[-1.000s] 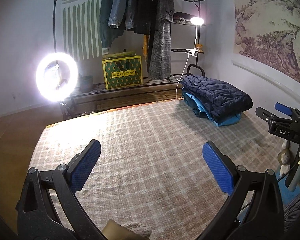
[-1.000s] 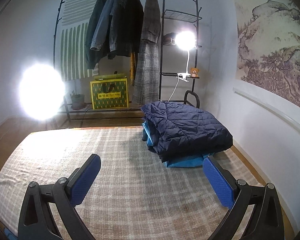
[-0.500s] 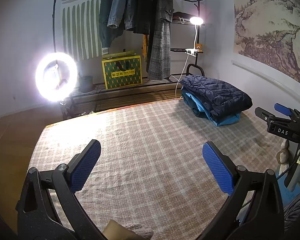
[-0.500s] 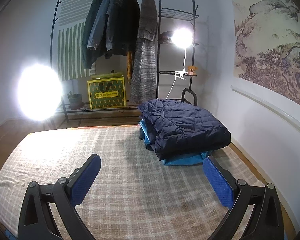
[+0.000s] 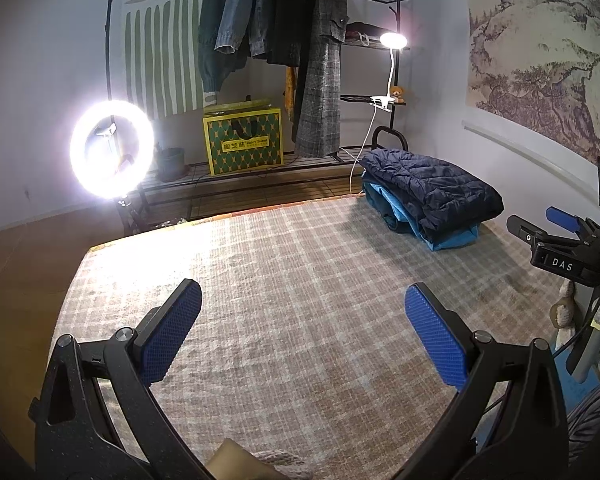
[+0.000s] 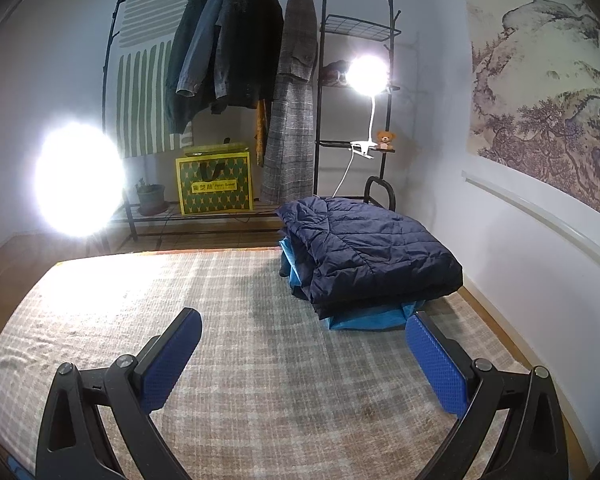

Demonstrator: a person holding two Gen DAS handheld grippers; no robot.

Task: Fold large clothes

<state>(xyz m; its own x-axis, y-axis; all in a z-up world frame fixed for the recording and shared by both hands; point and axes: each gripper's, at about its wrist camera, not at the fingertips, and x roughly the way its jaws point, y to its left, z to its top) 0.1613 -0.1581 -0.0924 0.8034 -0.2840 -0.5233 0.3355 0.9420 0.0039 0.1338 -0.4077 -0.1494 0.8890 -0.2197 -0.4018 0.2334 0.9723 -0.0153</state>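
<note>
A folded navy quilted jacket lies on top of a folded light blue garment at the far right of the checked bed cover. The stack also shows in the left wrist view. My right gripper is open and empty, low over the cover, with the stack just beyond its right finger. My left gripper is open and empty over the middle of the cover. The right gripper's tip shows at the right edge of the left wrist view.
A black clothes rack with several hanging coats stands beyond the bed's far edge. A yellow-green bag, a small plant pot, a ring light and a clip lamp are there. A wall runs along the right.
The right gripper has moved forward and tilted down slightly, so the jacket stack sits closer and larger in its view. The left gripper has barely moved.
</note>
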